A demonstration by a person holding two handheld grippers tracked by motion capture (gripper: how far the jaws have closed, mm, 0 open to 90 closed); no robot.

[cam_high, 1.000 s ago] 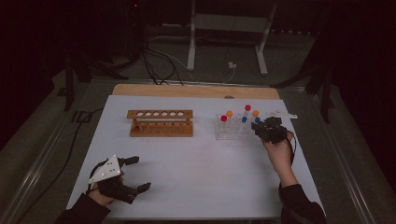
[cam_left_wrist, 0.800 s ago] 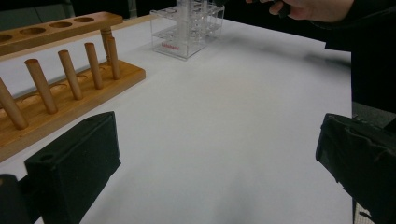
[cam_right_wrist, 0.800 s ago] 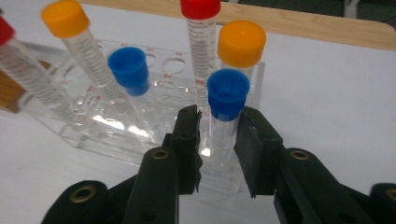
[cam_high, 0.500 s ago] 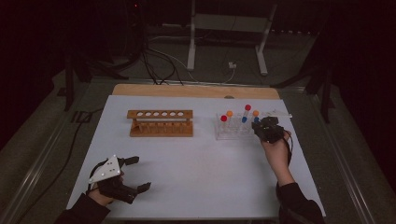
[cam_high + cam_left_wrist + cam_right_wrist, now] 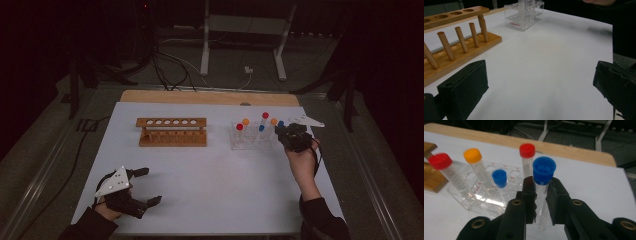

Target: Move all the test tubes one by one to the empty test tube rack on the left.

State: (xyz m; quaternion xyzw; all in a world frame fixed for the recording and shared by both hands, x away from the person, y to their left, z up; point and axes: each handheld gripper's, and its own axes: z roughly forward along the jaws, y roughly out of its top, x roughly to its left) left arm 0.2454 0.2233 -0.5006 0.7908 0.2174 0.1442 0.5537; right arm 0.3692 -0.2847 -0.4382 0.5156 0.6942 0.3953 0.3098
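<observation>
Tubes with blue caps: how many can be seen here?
2. One blue-capped tube stands between the jaws of the right gripper; the other sits in the clear rack, to its left in the right gripper view.

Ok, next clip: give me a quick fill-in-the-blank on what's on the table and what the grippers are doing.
1. The right gripper has its jaws around a tube with a ____ cap.
2. The wooden rack holds ____ tubes.
3. The left gripper, near the table's front edge, is ____ and holds nothing.
4. The capped tubes stand in a ____ plastic rack.

Missing words: blue; no; open; clear
</observation>
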